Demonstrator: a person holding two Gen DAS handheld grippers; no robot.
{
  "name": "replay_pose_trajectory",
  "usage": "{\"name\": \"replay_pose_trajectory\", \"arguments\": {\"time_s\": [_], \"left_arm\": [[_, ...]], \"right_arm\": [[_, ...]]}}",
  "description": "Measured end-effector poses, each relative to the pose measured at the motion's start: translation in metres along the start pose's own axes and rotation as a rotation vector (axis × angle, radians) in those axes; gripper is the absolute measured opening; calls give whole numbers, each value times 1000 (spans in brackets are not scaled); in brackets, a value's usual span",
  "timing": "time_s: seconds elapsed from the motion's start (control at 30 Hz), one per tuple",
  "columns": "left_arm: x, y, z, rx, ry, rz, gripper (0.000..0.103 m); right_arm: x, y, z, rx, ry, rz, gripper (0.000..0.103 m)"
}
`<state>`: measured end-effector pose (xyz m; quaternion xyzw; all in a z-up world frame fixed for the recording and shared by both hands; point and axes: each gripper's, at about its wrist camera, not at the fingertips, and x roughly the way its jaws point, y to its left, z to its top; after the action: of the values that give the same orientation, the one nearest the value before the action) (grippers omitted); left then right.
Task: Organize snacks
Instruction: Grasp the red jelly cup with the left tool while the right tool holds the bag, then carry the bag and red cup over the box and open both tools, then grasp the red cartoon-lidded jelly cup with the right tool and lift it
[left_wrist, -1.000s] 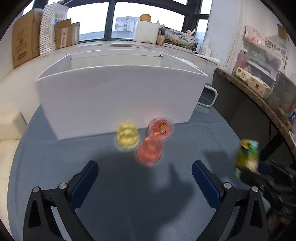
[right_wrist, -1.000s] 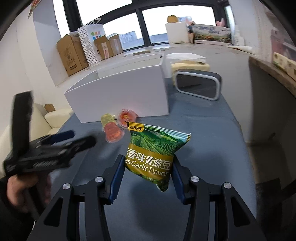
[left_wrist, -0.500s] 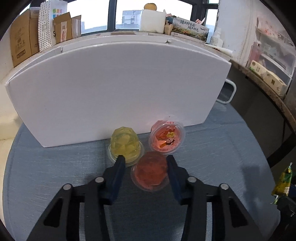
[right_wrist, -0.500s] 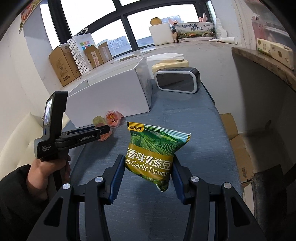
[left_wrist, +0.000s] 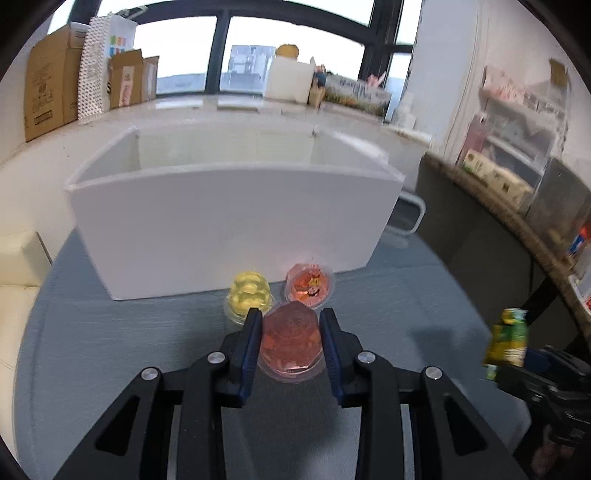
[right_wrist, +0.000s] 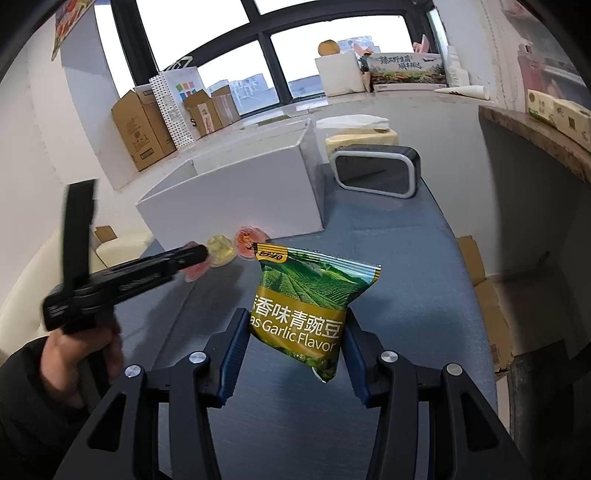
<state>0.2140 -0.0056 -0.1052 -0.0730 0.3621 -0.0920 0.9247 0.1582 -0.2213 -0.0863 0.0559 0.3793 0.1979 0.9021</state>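
Note:
My left gripper (left_wrist: 291, 334) is shut on a red jelly cup (left_wrist: 290, 341) and holds it just above the blue-grey table (left_wrist: 110, 332). A yellow jelly cup (left_wrist: 248, 295) and a red jelly cup with a printed lid (left_wrist: 309, 286) stand behind it, in front of the open white box (left_wrist: 229, 225). My right gripper (right_wrist: 295, 332) is shut on a green bag of garlic peas (right_wrist: 314, 302) and holds it above the table. The left gripper (right_wrist: 192, 254) also shows in the right wrist view, left of the bag.
A dark tray with a grey rim (right_wrist: 375, 173) stands right of the white box (right_wrist: 236, 199). Cardboard boxes (right_wrist: 144, 125) line the windowsill. A shelf with packets (left_wrist: 517, 177) runs along the right. A cream sofa (left_wrist: 14, 280) lies left of the table.
My left gripper has shut on the nearest red jelly cup and lifted back from the box. The right gripper still holds the green bag.

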Motion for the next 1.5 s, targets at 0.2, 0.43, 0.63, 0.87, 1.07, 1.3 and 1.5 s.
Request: {"name": "replay_pose_trajectory", "arguments": {"time_s": [0.2,0.43,0.63,0.87,1.07,1.3,1.5], "left_arm": [[-53,21,0,-1,-78,2,36],[-77,60,28,-43,-144,44,36],[-70,75,73,-16,-190,59,36],[-21,80,139,19,-186,33,36],[23,97,156,-23,-106,55,103],[25,103,137,-50,-77,67,103],[11,94,129,-26,-86,59,103]], "right_arm": [[13,25,12,-54,7,40,53],[44,67,60,-157,-23,92,53],[76,89,121,-197,-60,107,53],[120,83,189,-165,-54,81,54],[152,70,200,-169,8,45,100],[137,59,189,-160,-50,47,103],[122,57,180,-153,-62,71,103]]}}
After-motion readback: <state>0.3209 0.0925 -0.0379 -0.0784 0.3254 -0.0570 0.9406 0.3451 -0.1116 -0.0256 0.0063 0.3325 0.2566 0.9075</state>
